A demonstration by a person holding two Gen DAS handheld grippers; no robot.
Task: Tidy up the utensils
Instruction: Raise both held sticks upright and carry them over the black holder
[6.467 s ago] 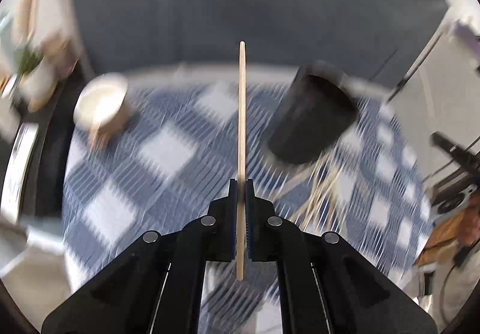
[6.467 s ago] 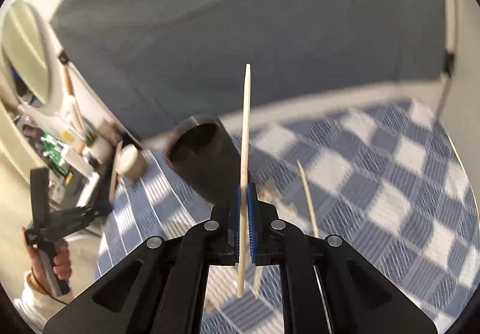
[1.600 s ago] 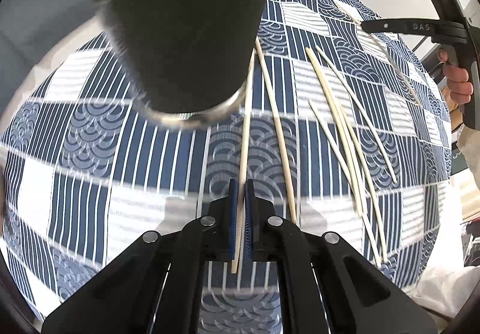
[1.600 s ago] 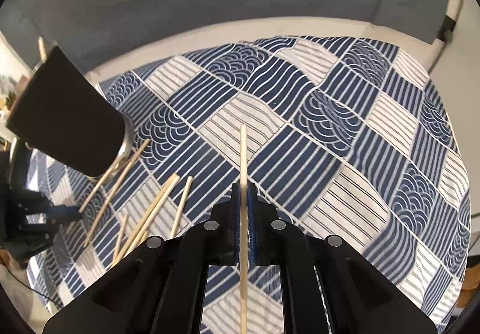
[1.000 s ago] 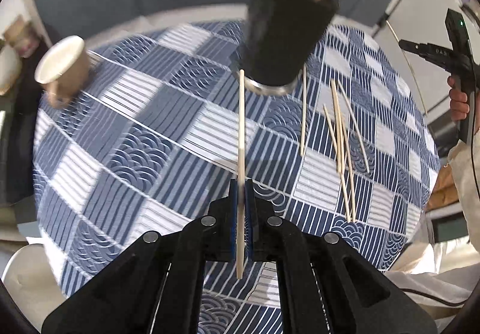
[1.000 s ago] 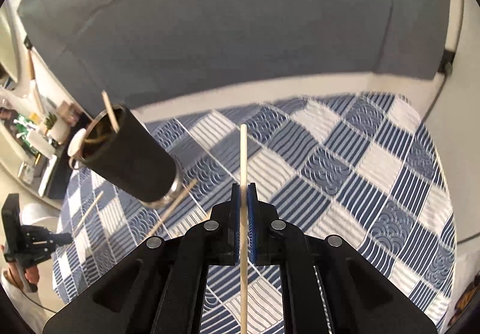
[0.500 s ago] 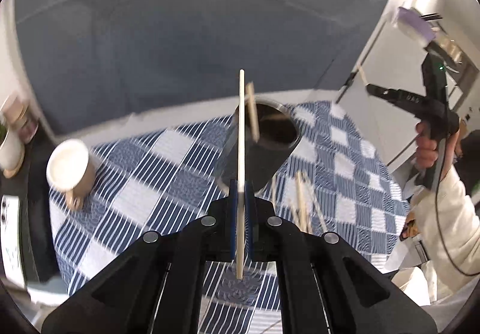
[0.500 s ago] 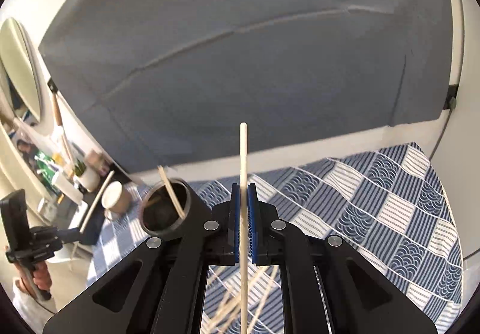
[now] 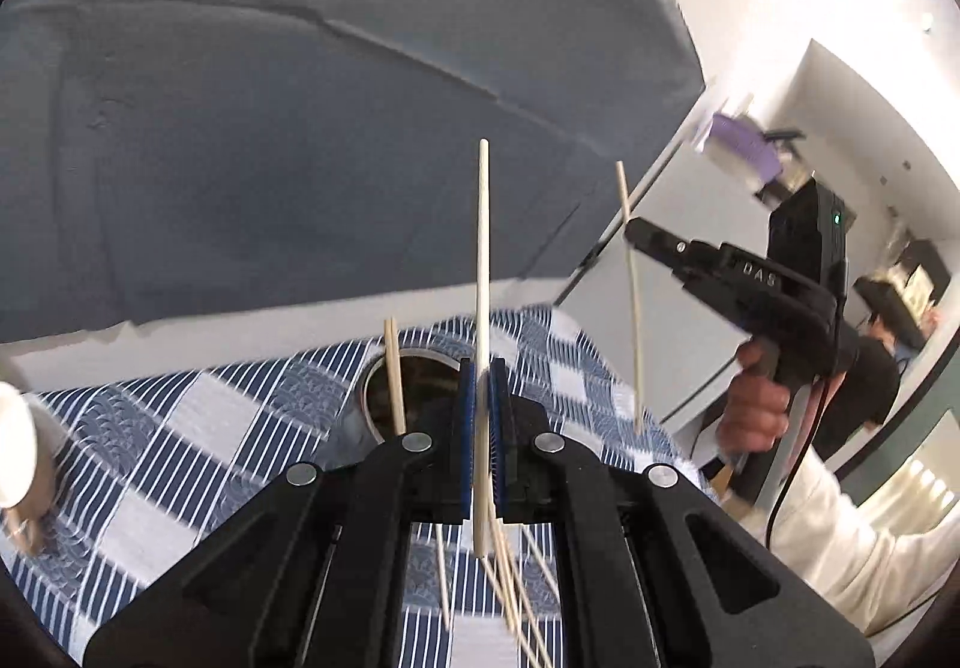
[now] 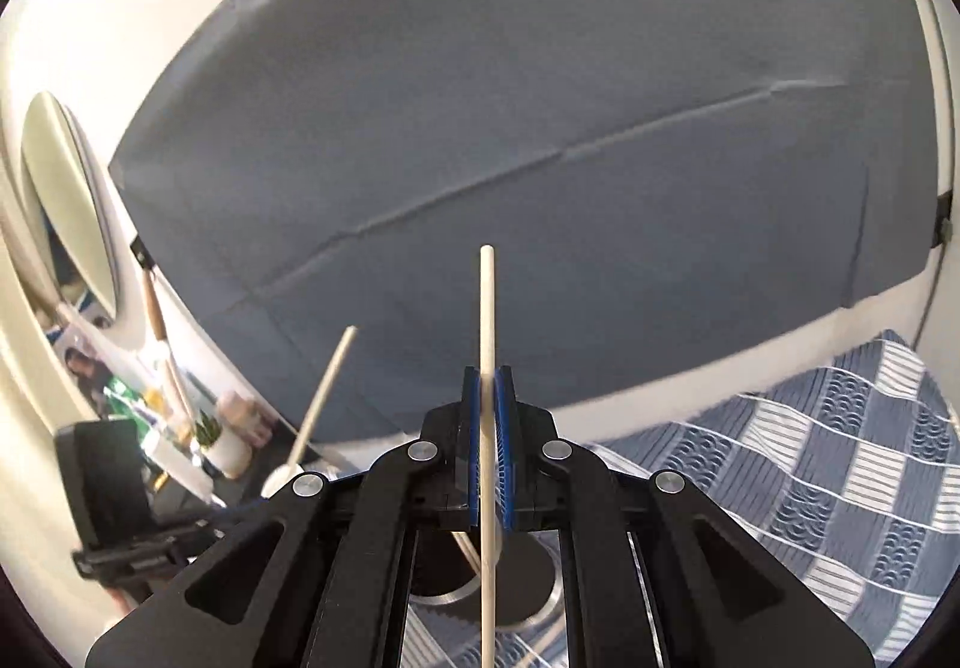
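Note:
My left gripper (image 9: 482, 389) is shut on a pale wooden chopstick (image 9: 482, 272) held upright above the dark holder cup (image 9: 414, 386), which has chopsticks (image 9: 393, 374) standing in it. My right gripper (image 10: 487, 398) is shut on another chopstick (image 10: 487, 320), also upright, above the same cup (image 10: 480, 590). The right gripper also shows in the left wrist view (image 9: 630, 233) with its chopstick (image 9: 631, 308). Several loose chopsticks (image 9: 510, 596) lie on the cloth below.
The blue and white checked tablecloth (image 10: 840, 476) covers the table. A white cup (image 9: 18, 446) stands at the left edge. A grey backdrop (image 9: 270, 158) hangs behind. A shelf with small pots (image 10: 222, 440) is at the left. Another person (image 9: 882, 362) is at the far right.
Both grippers have risen and tilted up, each still holding its chopstick. The holder cup has dropped low in both views, now just beneath the jaws.

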